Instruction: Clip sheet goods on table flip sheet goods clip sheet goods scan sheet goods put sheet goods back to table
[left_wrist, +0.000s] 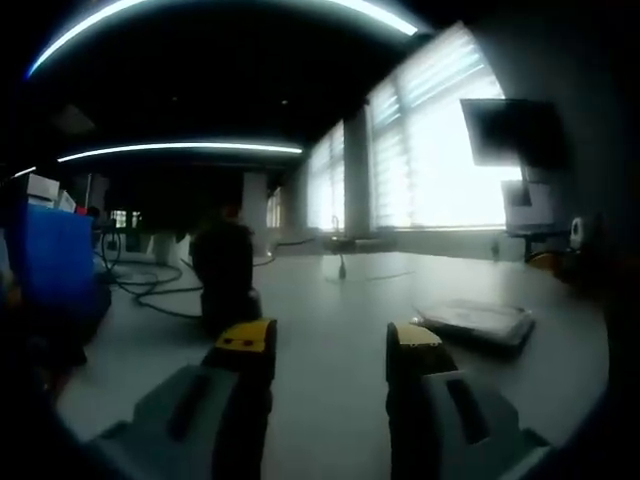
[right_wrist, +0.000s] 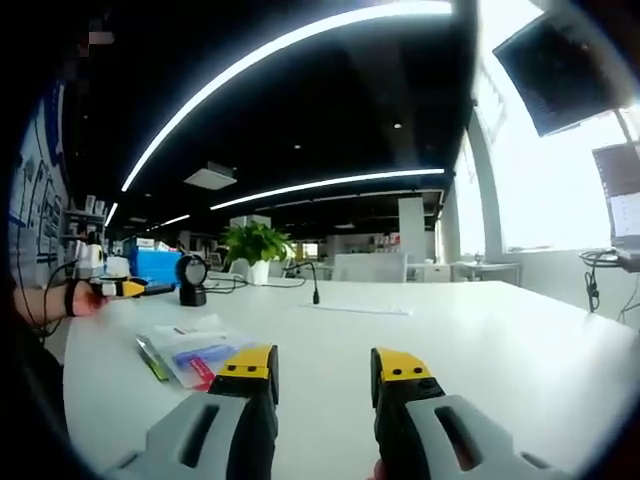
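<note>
Right gripper view: your right tool (right_wrist: 323, 378) hangs apart above the desk (right_wrist: 480, 340), beside the flat packet (right_wrist: 197, 352). It looks light and floppy; take an edge. Your left tool (left_wrist: 330, 350) is apart too.

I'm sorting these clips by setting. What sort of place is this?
Probably an open-plan office or lab: long ceiling light strips, a big white table with a potted plant, and a wall-mounted monitor beside large windows.

table (right_wrist: 480, 330): white, wide | sheet goods (right_wrist: 195, 350): flat packets lying near its left edge, green pen-like strip (right_wrist: 152, 358) just beside | scanner (right_wrist: 190, 280): black, standing farther back | cables (left_wrist: 140, 285): trailing behind | blue bin (right_wrist: 155, 265): far end
</note>
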